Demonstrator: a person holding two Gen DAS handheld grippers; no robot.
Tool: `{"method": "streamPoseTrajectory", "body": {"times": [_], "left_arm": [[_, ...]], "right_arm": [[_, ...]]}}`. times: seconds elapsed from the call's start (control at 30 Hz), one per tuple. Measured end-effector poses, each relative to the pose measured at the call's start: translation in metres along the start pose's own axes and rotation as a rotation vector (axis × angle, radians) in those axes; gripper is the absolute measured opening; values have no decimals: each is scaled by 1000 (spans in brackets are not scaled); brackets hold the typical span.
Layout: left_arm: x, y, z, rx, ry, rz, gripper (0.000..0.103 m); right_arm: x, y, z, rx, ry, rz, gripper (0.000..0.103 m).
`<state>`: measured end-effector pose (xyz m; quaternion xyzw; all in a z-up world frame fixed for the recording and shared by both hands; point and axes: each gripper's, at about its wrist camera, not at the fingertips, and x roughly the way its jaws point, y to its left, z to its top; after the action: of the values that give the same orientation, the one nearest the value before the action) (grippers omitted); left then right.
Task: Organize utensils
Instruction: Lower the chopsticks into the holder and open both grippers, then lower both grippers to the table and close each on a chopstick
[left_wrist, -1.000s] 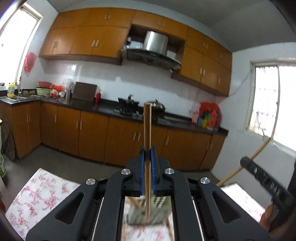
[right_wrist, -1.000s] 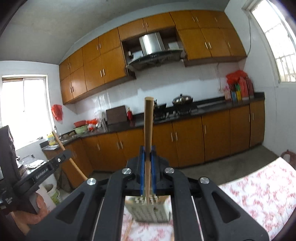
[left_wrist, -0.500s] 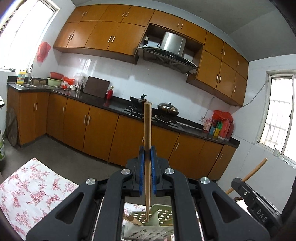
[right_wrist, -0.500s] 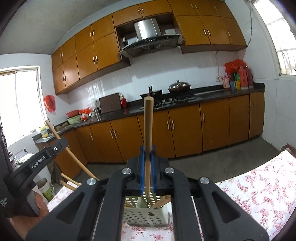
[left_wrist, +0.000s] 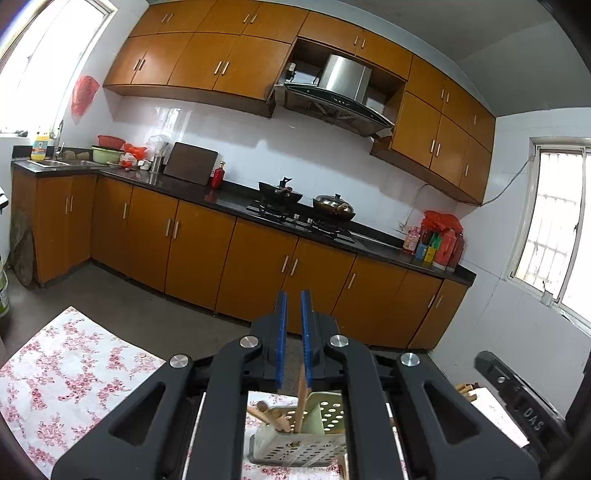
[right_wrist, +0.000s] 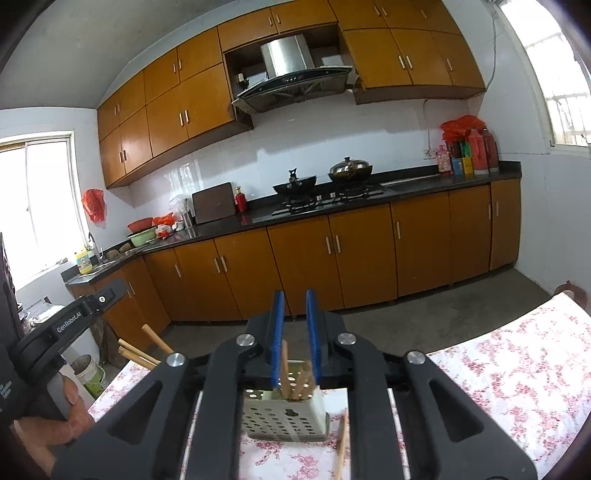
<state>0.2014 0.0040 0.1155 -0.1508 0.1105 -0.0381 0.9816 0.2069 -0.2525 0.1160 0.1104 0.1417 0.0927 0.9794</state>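
My left gripper (left_wrist: 293, 295) hovers just above a pale perforated utensil holder (left_wrist: 295, 446). Its blue pads stand slightly apart with nothing between the tips. The wooden chopstick (left_wrist: 301, 395) it carried now stands in the holder beside other chopsticks (left_wrist: 269, 417). In the right wrist view, my right gripper (right_wrist: 294, 295) hangs over the same holder (right_wrist: 284, 421). Its jaws are opening. Its chopstick (right_wrist: 284, 365) stands loose in the holder, low between the pads, next to others (right_wrist: 303, 380).
The holder stands on a table with a floral cloth (right_wrist: 517, 362). One loose chopstick (right_wrist: 341, 443) lies just right of the holder. More wooden stick ends (right_wrist: 144, 350) show at the table's far left corner. A hand (right_wrist: 44, 435) holds the left gripper's handle. Kitchen cabinets line the far wall.
Both chopsticks, held upright in the shut jaws before, have dropped out of the pads into the holder. Both grippers have sunk closer to the holder, and their pads have parted a little.
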Motion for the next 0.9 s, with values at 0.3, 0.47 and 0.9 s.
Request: {"method": "streamPoseTrajectory", "body": {"times": [0.3,0.47,0.9], "left_arm": [[-45,24,-3,5,17,29,15],[-54,45,-38,40,118,76,26],[-22,74,-147,76,484,82,29]], "right_arm": [[-50,-34,-33,31,40,-90,23],[-39,-57,-92,45,225,-125,24],[23,-18,-221,-26,606,-69,24]]}}
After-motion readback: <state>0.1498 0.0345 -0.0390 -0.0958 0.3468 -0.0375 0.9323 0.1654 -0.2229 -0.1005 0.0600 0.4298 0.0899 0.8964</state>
